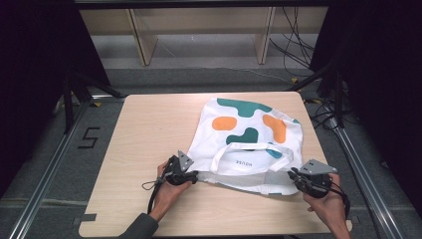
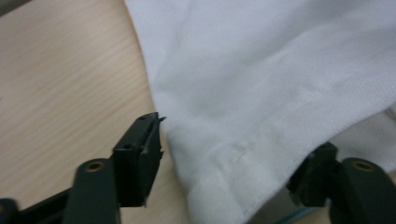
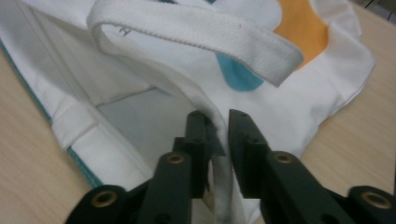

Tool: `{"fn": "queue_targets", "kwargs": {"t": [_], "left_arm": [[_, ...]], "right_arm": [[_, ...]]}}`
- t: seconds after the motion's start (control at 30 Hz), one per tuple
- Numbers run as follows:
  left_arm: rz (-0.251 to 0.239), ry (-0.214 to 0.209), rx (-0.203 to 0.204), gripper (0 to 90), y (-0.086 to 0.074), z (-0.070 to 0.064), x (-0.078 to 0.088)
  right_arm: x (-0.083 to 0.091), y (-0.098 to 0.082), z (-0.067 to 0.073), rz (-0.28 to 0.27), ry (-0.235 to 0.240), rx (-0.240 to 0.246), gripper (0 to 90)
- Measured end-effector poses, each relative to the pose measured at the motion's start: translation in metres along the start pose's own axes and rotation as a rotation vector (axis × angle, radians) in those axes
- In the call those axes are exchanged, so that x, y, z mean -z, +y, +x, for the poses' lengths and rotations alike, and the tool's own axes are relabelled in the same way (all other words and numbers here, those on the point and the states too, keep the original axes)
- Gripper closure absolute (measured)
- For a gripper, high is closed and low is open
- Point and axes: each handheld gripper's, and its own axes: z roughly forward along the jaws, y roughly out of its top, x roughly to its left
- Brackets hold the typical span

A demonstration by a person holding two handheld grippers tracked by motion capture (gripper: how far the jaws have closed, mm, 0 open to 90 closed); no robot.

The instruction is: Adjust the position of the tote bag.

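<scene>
A white canvas tote bag printed with teal and orange blobs [image 1: 246, 137] lies flat on the pale wood-grain tabletop [image 1: 149, 129], spread across the centre-right of the high view with its open mouth and looped white fabric handles [image 1: 249, 152] turned toward the lower edge of the frame, where the person's hands come in. That orientation puts the hem corners within easy reach of both hands, which fits work on the bag's opening.

At lower centre-left of the high view the left tool [image 1: 191, 175] sits at the bag's near left corner. In the left gripper view its jaws stand spread, one on bare wood at lower left, the other at lower right, with the stitched white hem between them but not pressed; it looks set to take that corner rather than already holding it.

At lower right of the high view the right tool [image 1: 293, 175] meets the opposite corner. In the right gripper view [image 3: 217, 126] the jaws are nearly together, with a fold of the bag's top edge running down between them; the pads appear slightly slack on the cloth, so the pinch seems loose. Holding both corners would likely let the mouth be stretched or lifted evenly.
</scene>
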Motion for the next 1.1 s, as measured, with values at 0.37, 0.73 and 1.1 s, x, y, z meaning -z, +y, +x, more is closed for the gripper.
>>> {"fn": "queue_targets", "kwargs": {"t": [0.37,0.73,1.1], "left_arm": [[-0.029,-0.061,-0.221,83.7,-0.003,-0.005,0.013],[-0.015,-0.111,-0.239,79.5,-0.039,-0.018,0.078],[0.015,-0.08,-0.165,53.5,-0.032,-0.022,0.048]], "right_arm": [[-0.02,-0.012,0.001,0.131,-0.051,0.061,63.4],[-0.026,-0.005,-0.002,0.032,0.027,0.013,67.0],[-0.018,0.001,0.002,-0.042,0.045,-0.012,76.4]]}}
